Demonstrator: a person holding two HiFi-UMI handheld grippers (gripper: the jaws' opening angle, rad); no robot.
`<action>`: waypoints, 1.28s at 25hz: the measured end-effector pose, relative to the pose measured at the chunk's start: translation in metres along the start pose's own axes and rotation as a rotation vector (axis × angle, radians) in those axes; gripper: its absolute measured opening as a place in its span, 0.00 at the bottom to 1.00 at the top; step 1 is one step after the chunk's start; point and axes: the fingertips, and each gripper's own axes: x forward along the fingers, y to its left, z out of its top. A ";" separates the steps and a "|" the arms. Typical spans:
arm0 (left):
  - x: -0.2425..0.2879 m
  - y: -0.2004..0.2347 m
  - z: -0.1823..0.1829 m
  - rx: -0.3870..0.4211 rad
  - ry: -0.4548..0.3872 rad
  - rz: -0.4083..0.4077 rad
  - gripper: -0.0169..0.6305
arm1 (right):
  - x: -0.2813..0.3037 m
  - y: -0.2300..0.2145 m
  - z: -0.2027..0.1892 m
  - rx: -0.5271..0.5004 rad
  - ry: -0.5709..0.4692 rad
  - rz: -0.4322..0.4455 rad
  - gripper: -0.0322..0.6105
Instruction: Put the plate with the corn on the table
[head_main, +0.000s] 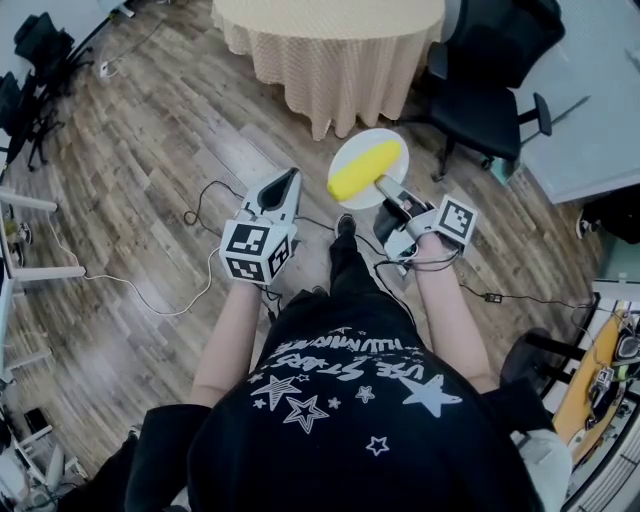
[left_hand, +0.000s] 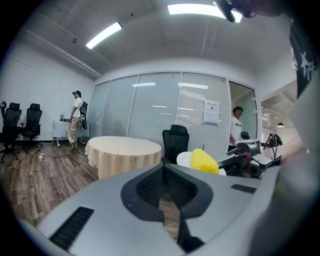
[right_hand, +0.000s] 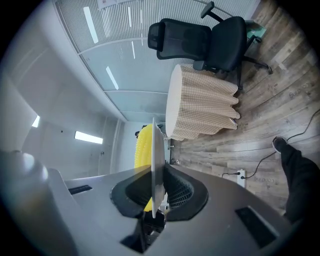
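Note:
A white plate (head_main: 350, 160) carries a yellow corn cob (head_main: 364, 169). My right gripper (head_main: 386, 187) is shut on the plate's near rim and holds it in the air above the wood floor, a short way in front of the round table (head_main: 330, 45) with a checked cloth. In the right gripper view the plate (right_hand: 154, 160) stands edge-on between the jaws of the right gripper (right_hand: 157, 176), with the corn (right_hand: 143, 147) on its left side. My left gripper (head_main: 288, 182) is shut and holds nothing, just left of the plate. The left gripper view shows the corn (left_hand: 203, 161) and table (left_hand: 122, 150).
A black office chair (head_main: 490, 95) stands right of the table, near a grey desk (head_main: 600, 110). Cables (head_main: 190, 290) trail over the floor. More chairs (head_main: 35, 60) stand at the far left. Two people (left_hand: 76, 120) are in the room's background.

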 end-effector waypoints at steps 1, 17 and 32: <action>0.003 0.001 0.002 0.000 0.000 -0.001 0.04 | 0.002 -0.001 0.003 0.005 -0.001 -0.002 0.13; 0.119 0.050 0.036 0.025 0.018 -0.030 0.04 | 0.082 0.000 0.105 0.018 -0.013 0.017 0.13; 0.204 0.130 0.081 0.016 0.010 0.066 0.04 | 0.180 0.015 0.211 -0.022 0.032 0.028 0.13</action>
